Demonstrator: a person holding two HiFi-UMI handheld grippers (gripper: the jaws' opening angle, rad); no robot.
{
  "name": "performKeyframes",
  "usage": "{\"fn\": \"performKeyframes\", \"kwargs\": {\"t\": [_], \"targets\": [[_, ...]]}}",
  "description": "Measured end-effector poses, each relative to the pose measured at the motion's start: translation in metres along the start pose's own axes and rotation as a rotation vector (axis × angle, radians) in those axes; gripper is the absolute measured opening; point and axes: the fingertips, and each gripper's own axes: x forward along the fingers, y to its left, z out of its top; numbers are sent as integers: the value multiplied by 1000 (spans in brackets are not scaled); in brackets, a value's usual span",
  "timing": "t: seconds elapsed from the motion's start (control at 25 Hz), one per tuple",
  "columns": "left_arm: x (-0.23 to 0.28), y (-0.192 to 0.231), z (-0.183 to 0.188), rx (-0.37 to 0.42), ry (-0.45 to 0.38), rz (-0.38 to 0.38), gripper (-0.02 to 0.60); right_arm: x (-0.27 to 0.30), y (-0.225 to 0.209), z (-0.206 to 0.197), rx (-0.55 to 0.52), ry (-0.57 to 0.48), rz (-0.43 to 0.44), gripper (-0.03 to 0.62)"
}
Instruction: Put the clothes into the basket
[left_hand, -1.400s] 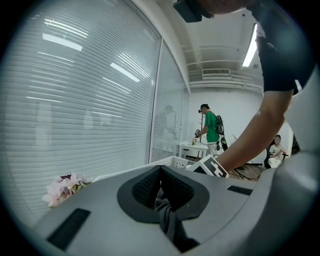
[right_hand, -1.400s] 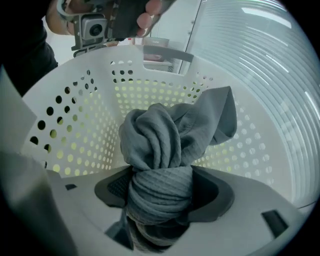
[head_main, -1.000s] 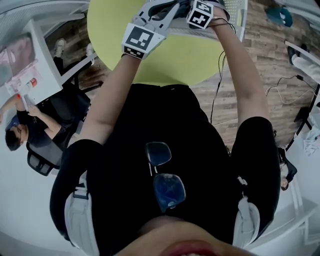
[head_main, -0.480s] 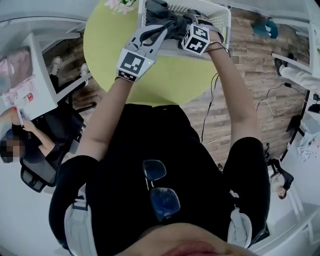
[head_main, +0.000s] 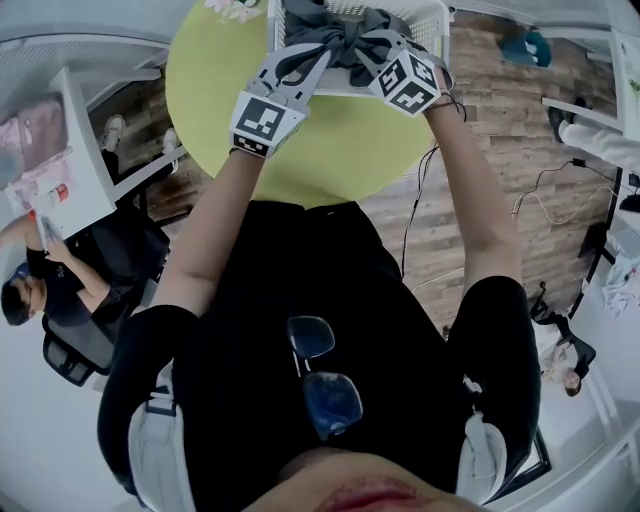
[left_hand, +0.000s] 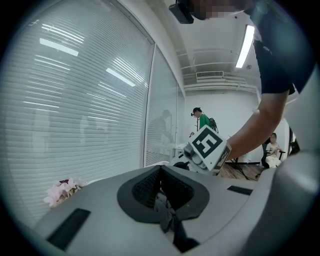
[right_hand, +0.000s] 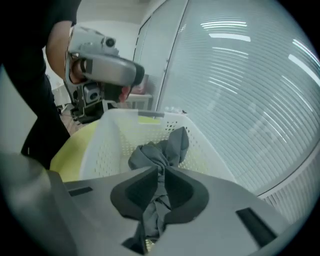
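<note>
Grey cloth, one bunched garment (head_main: 335, 35), hangs over the near side of a white perforated basket (head_main: 432, 22). It is strung between the two grippers, so its long axis runs from one set of jaws across to the other. Seen from the right gripper (right_hand: 161, 172), the bundle runs straight ahead of the jaws into the basket, a pointed fold sticks up beyond them, and a loose tail drops below the pads. That gripper's jaws are closing with the cloth squeezed between them. The left gripper (left_hand: 161, 172) has its jaws pressed together on a thin twist of the same cloth, which trails down beneath them. The left gripper holds its end just left of the right gripper, over the basket's near wall. The basket stands on a round yellow-green table (head_main: 330, 150) that spreads below both grippers. A small bunch of pale pink flowers (left_hand: 62, 189) lies to the left of the left gripper, before a wall of window blinds (left_hand: 80, 100). Nothing stands between the cloth and the basket's open top. Well off to the left, a person (head_main: 40, 285) sits on a dark chair.
</note>
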Motion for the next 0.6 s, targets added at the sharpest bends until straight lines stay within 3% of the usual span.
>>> {"fn": "performKeyframes", "kwargs": {"t": [0.12,0.4,0.6], "targets": [[-2,-10,7,9,-20,-6,11,-32,1,20,88,-124,-20,28],[-18,-31,26,22,-59,-13,11,-110,10,62,359,-410,-87,25],[-33,-50,48,30,-94,-39,11,-160,23,79,457,-552,-152,25]]}}
